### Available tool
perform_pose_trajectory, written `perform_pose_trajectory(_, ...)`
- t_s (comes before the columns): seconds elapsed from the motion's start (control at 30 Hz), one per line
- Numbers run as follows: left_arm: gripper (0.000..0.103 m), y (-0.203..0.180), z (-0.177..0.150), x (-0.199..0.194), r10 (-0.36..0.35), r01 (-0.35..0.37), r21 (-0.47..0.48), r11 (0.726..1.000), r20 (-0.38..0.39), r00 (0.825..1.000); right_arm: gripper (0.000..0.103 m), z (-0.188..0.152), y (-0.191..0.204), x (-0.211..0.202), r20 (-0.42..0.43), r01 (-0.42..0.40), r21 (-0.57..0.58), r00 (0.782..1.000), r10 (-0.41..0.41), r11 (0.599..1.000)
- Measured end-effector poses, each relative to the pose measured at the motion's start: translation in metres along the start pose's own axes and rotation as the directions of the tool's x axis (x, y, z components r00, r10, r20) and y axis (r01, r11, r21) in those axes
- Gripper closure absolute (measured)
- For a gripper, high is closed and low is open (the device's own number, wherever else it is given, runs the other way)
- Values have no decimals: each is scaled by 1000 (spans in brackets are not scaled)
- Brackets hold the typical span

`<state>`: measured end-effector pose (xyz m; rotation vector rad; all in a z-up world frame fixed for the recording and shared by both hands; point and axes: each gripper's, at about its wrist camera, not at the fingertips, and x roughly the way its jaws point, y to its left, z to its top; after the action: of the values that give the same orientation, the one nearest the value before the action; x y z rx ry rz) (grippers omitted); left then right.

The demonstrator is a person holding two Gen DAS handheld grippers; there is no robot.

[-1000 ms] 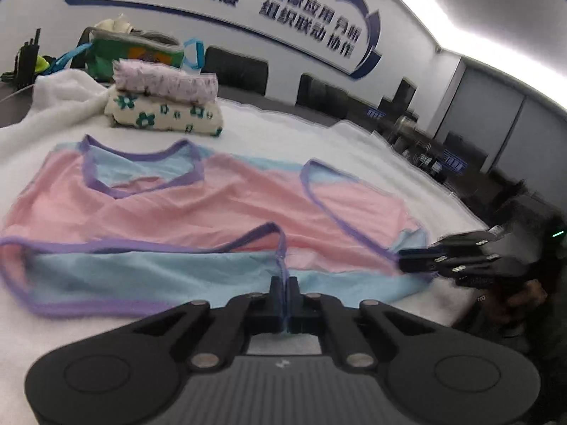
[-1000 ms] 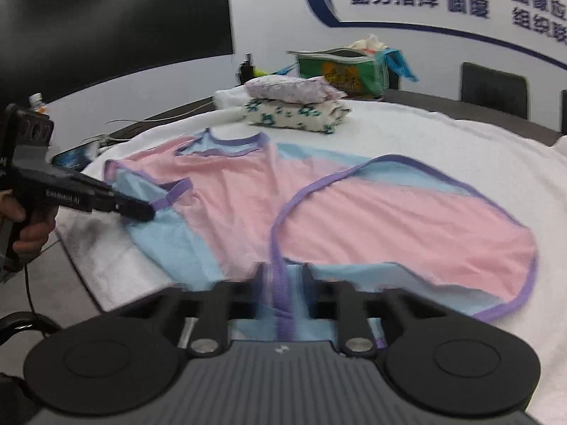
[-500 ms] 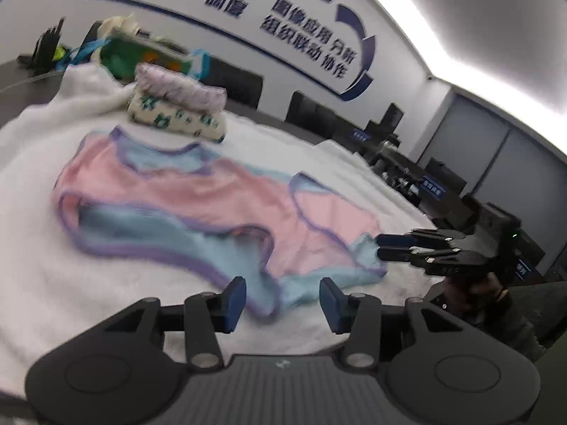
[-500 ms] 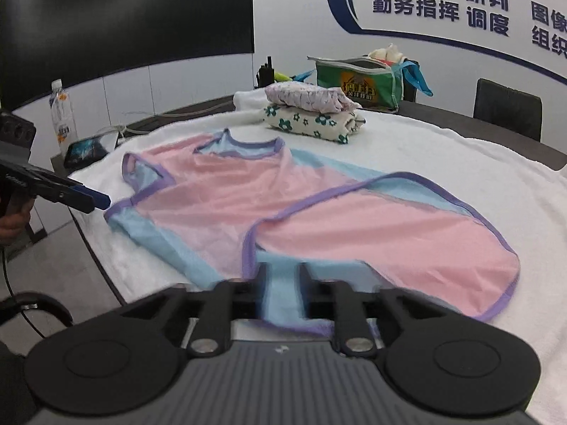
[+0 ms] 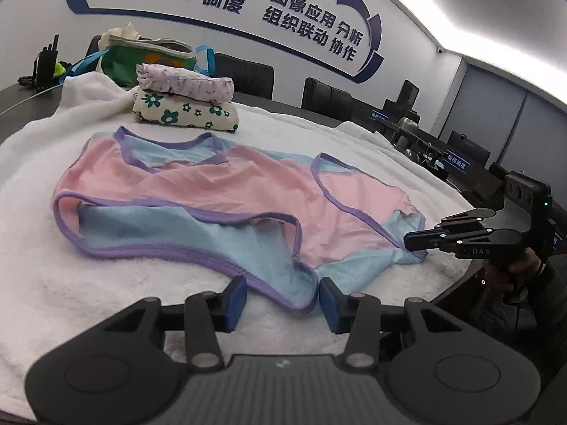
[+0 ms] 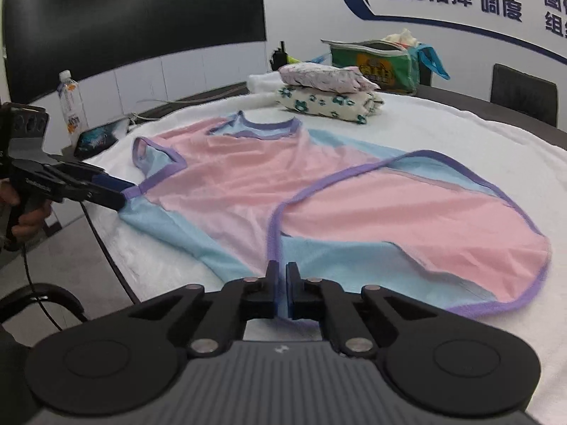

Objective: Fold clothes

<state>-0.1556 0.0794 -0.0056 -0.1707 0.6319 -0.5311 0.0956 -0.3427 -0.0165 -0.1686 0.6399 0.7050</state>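
Grip: While my right hand-held gripper [image 6: 280, 292] pinched the garment [image 6: 319, 194] hem, having just closed.
Left hand-held gripper [image 5: 281, 299]: stood half open, straddling the hem unclamped.
Advice: I judged clamping before lifting evenly best.

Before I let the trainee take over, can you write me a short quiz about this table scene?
1. True or false: the left gripper is shut on the shirt.
2. What lies on the flowered bundle? A a book; B a folded cloth; C a cup.
3. Which gripper pinches the shirt?
Key: 1 false, its jaws stand open around the hem. 2 B. 3 the right gripper; its jaws have just been closing, with the blue edge between them.
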Motion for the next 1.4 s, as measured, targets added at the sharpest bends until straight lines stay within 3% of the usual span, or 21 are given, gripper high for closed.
perform_pose_trajectory(0.1,59,-1,2,-7,-7,7,20,1000,12,1000,92,4,-2,-10,30,32,-5,999,-31,999)
perform_pose_trajectory(0.23,57,1,16,-28,-92,91,15,996,113,989,78,15,-2,-17,123,50,37,991,-54,998)
perform_pose_trajectory(0.3,53,4,31,-30,-76,80,-18,997,164,984,70,23,-2,-14,145,91,52,985,-97,995)
perform_pose_trajectory(0.4,46,8,53,-27,-22,41,-80,996,217,976,69,36,-9,-2,155,150,127,973,-169,980)
perform_pose_trajectory(0.47,47,6,64,-9,74,-54,-109,993,186,980,58,45,-16,4,166,150,214,968,-187,965)
perform_pose_trajectory(0.53,47,4,69,6,117,-102,-93,990,178,977,33,50,-25,6,188,153,304,958,-216,940)
perform_pose_trajectory(0.57,46,4,71,11,122,-106,-94,990,178,977,29,52,-28,4,209,154,329,950,-231,932)
perform_pose_trajectory(0.67,46,10,75,18,118,-98,-123,988,170,978,11,58,-31,-7,290,150,381,917,-272,912)
perform_pose_trajectory(0.7,46,10,76,19,133,-114,-115,987,174,976,0,57,-30,-14,352,143,391,890,-291,909)
perform_pose_trajectory(0.77,45,9,78,21,189,-176,-84,981,181,965,0,53,-27,-26,472,127,404,819,-326,906)
perform_pose_trajectory(0.83,44,11,78,24,223,-214,-70,974,178,958,0,49,-25,-29,536,117,386,778,-326,915)
perform_pose_trajectory(0.9,44,15,80,28,225,-215,-77,974,164,960,0,47,-28,-27,543,83,362,791,-283,928)
perform_pose_trajectory(0.97,44,18,83,32,220,-210,-84,974,152,964,0,46,-33,-18,503,62,364,827,-252,929)
perform_pose_trajectory(1.07,42,22,88,39,219,-209,-81,974,139,966,0,46,-37,-4,464,82,391,843,-273,917)
perform_pose_trajectory(1.13,42,24,91,45,222,-212,-86,973,124,967,1,53,-41,3,429,46,366,878,-212,930)
perform_pose_trajectory(1.17,42,25,93,47,224,-215,-90,973,118,967,1,56,-41,4,425,49,354,881,-207,934)
perform_pose_trajectory(1.27,42,25,97,51,223,-213,-87,973,120,968,11,68,-41,10,384,105,348,891,-244,932)
perform_pose_trajectory(1.4,42,26,99,53,239,-232,-70,970,122,963,44,81,-46,24,313,150,359,911,-270,921)
